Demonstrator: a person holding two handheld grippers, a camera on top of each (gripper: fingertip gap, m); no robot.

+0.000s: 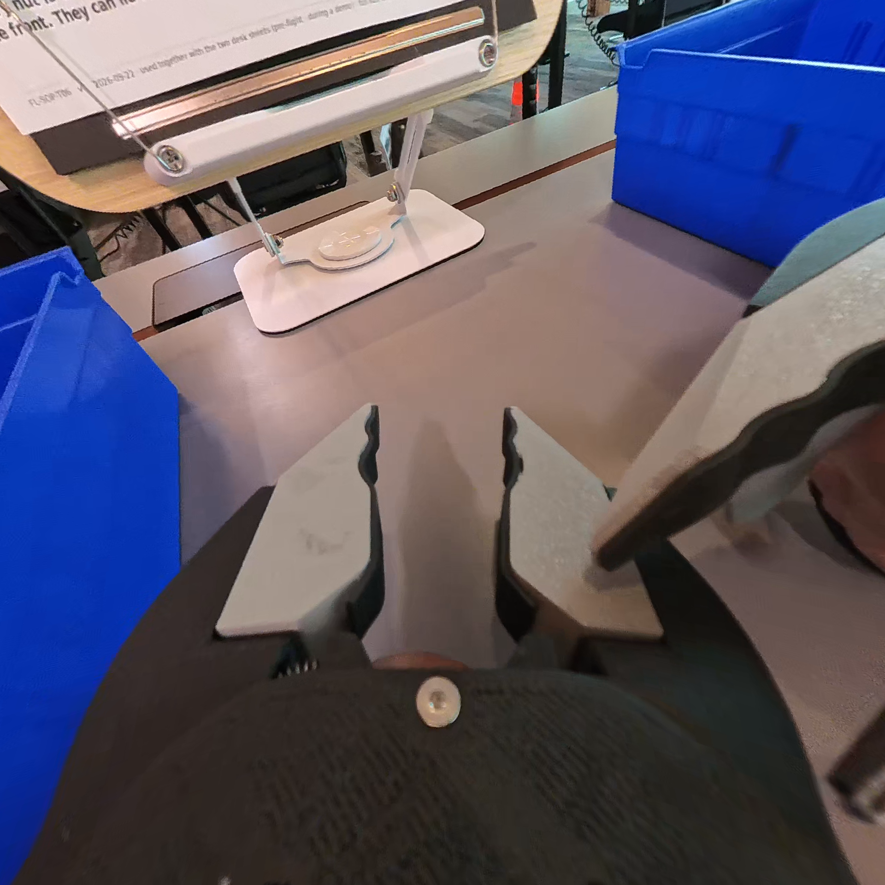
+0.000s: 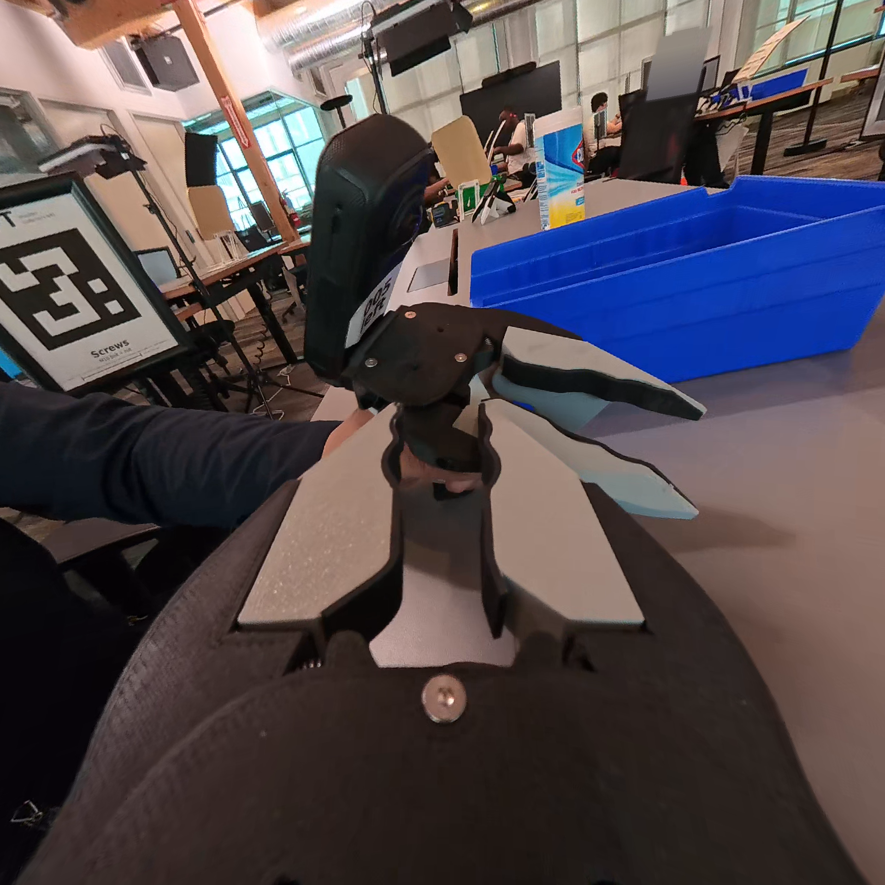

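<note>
While both tools hang over the grey bench (image 1: 479,335), neither grasps anything. At the far left of the left wrist view stands a blue bin (image 1: 81,479), its wall running down the frame's left edge. Right of it, at lower centre, the left tool (image 1: 440,431) has its jaws released, bare bench showing in the gap between the fingers (image 1: 325,527). Above it, at the upper left and centre, a white stand (image 1: 364,268) rests on the bench and carries a wooden board (image 1: 527,52) with a printed sheet (image 1: 191,52) clipped to it. At the upper right sits a second blue bin (image 1: 747,158). Below that, at the right edge, the right tool (image 1: 718,431) reaches in, blurred, its near fingertip just above the left tool's right finger; whether they touch is unclear.

In the right wrist view, a framed sign (image 2: 72,282) with a black-and-white marker stands at the left edge, with a dark sleeve (image 2: 158,455) below it. At centre, the right tool (image 2: 438,416) is released, its fingers either side of the left tool's handle but not gripping it. The left tool (image 2: 689,450) points rightward, jaws apart. Behind it, at the upper right, a blue bin (image 2: 670,297) sits on the bench, with a wipes canister (image 2: 560,167) beyond.
</note>
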